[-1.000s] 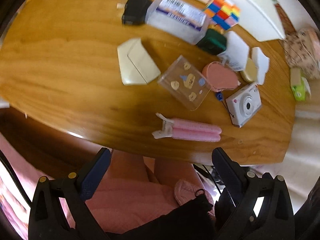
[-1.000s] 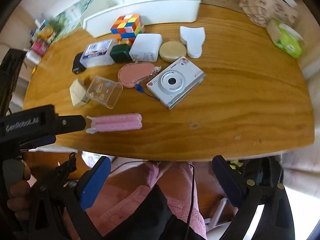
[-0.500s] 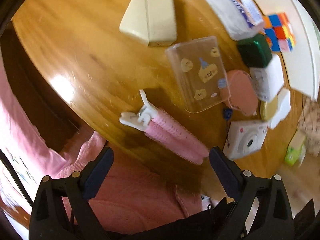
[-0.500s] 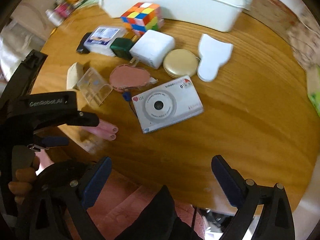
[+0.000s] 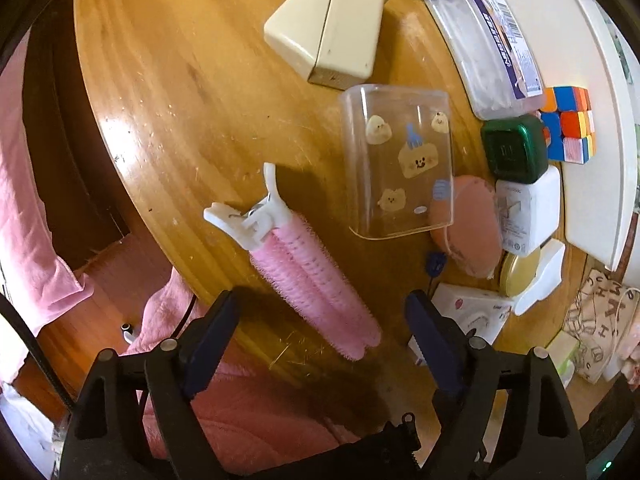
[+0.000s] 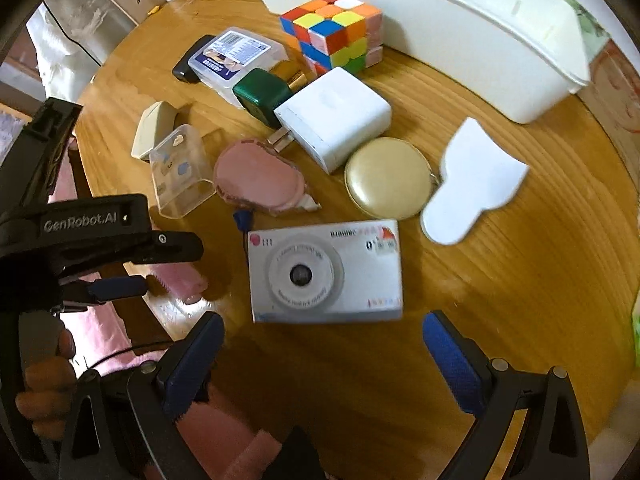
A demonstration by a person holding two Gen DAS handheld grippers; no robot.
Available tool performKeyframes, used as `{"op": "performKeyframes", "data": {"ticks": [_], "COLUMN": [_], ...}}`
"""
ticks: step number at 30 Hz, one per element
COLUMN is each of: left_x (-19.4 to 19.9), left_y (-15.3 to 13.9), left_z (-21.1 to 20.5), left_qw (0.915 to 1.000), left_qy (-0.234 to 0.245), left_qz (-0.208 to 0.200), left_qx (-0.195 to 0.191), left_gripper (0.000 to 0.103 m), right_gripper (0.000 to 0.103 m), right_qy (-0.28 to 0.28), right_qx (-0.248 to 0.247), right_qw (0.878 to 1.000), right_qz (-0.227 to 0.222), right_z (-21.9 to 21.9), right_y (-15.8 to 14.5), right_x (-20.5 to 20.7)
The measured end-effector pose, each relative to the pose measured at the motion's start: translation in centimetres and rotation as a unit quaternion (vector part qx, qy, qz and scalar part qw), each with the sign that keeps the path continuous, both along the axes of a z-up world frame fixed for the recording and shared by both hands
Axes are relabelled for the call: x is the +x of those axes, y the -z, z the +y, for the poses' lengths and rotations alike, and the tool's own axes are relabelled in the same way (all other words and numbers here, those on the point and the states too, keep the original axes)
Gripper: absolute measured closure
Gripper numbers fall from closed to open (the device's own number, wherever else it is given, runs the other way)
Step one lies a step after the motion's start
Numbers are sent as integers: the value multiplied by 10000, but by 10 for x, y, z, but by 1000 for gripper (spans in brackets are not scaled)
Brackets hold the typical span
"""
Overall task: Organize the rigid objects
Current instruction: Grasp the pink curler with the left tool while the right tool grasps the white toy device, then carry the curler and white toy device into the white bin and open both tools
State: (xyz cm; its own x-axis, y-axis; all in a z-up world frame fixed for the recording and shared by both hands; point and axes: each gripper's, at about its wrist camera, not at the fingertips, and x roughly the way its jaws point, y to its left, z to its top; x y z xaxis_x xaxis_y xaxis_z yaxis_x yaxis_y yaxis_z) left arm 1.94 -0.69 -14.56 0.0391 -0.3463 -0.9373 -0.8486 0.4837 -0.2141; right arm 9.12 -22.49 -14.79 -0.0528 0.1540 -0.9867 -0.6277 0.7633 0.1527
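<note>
Table [image 5: 168, 92]: varnished wood, glossy, grain visible (fine scratches near edge). Hair roller clip [image 5: 316, 280]: pink bristly surface, white smooth plastic clip end. Clear case [image 5: 396, 164]: transparent plastic, glossy. Camera [image 6: 324, 272]: white smooth plastic. Round compact [image 6: 386, 178]: gold, satin sheen. Bin [image 6: 440, 28]: white matt plastic.

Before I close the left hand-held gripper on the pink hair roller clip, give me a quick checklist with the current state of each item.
1. Left hand-held gripper open: ok, jaws spread wide.
2. Pink hair roller clip between the fingers: ok, its rear end lies in the gap.
3. Clip lined up for the grasp: not ok, it lies at a slant.
4. Clear box apart from the clip: ok, a strip of table shows between them.
5. Right hand-held gripper out of the way: ok, open and empty in front of the white camera.
6. Fingers low enough: cannot tell.
</note>
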Motion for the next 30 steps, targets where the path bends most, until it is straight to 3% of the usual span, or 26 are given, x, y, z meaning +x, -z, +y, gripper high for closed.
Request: {"op": "performKeyframes", "data": {"ticks": [4,6,8,12,21,24,30], "left_x": [-6,-9,-28,-51,-58,-55,-65], "left_y": [-4,-9,8,16,27,23,24], "left_z": [3,8,2,-3,1,-4,-3], "left_qw": [9998,9997,9996,9988,9983,9982,9972], "left_qy": [-119,-200,-261,-450,-496,-475,-508], "left_qz": [42,8,-79,-170,-305,-376,-543], "left_qx": [149,161,124,43,-56,-13,82], "left_gripper": [31,47,59,72,74,74,74], "right_gripper": [2,2,2,2,2,8,11], "right_qy": [-70,-110,-139,-182,-244,-253,-262], "right_qx": [-101,-176,-269,-391,-775,-942,-864], "right_qw": [9999,9997,9994,9988,9966,9952,9957], "right_qz": [116,144,155,217,139,13,-215], "right_z": [13,15,18,30,54,61,59], "right_y": [10,13,14,25,44,57,56], "right_x": [6,11,12,11,7,-15,-29]}}
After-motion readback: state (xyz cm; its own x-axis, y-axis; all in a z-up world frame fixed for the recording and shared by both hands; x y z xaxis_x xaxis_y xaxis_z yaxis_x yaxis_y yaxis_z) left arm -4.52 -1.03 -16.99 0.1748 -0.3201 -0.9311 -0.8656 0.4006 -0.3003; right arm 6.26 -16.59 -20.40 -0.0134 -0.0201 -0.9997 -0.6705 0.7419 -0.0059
